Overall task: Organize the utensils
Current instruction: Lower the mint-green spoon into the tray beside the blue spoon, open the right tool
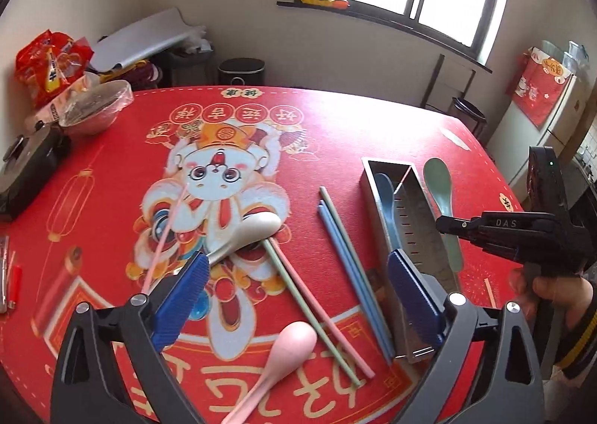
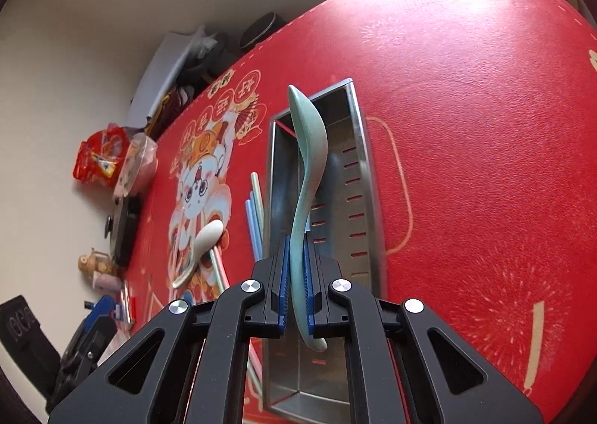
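Right gripper [image 2: 296, 286] clamped on green spoon [image 2: 308, 147] above steel tray [image 2: 367, 177], spoon's handle tip perhaps hidden, left gripper [image 1: 298, 297] spread wide, empty.

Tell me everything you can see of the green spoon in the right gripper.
The green spoon is pale sage green, matte, plastic-looking, with a curved S-shaped handle and an oval bowl. The right gripper is shut on its handle, the blue ribbed fingers pressing both sides, the handle's end sticking out behind them. The bowl points away from the gripper, over the metal utensil tray. It appears lifted clear of the tablecloth; whether it touches the tray is unclear.
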`<state>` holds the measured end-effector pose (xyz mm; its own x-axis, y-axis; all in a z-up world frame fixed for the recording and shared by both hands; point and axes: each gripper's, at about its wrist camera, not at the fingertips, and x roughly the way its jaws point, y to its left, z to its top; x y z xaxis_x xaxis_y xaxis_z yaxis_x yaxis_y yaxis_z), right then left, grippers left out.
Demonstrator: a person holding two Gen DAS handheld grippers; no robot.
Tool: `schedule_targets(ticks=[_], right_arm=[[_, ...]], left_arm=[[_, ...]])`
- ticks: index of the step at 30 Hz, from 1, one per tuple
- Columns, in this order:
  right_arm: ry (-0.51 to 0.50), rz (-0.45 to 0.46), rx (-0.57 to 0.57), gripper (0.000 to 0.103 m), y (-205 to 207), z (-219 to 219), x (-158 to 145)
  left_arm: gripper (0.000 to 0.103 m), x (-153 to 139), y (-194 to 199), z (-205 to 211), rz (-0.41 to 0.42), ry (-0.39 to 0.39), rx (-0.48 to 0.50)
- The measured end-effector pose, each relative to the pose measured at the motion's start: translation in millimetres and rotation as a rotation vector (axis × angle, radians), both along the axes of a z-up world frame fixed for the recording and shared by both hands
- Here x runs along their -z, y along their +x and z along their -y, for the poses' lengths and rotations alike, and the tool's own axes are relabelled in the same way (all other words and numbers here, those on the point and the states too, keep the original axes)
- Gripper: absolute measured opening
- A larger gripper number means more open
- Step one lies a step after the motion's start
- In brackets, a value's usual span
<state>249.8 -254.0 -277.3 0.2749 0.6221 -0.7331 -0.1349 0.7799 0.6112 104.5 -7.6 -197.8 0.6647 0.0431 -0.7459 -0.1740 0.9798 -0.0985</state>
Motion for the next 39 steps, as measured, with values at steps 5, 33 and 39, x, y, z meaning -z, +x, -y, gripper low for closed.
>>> schedule_targets(ticks=[5, 33, 39], right_arm=[[-0.074, -0.018, -0.019, 0.007, 10.8, -27.1, 8.8], [-0.191, -0.108, -0.024, 0.009, 32.0, -59.7, 31.4], [-0.210, -0.074, -0.030, 0.009, 32.3, -59.7, 22.3]], left_arm=[[0.097, -3.3, -17.3, -20.9, 0.012, 0.027, -0.065], [0.097, -4.9, -49.8, -48.5, 0.103, 0.013, -0.104], [0.097, -4.2, -48.2, -48.8, 0.096, 0.005, -0.101]])
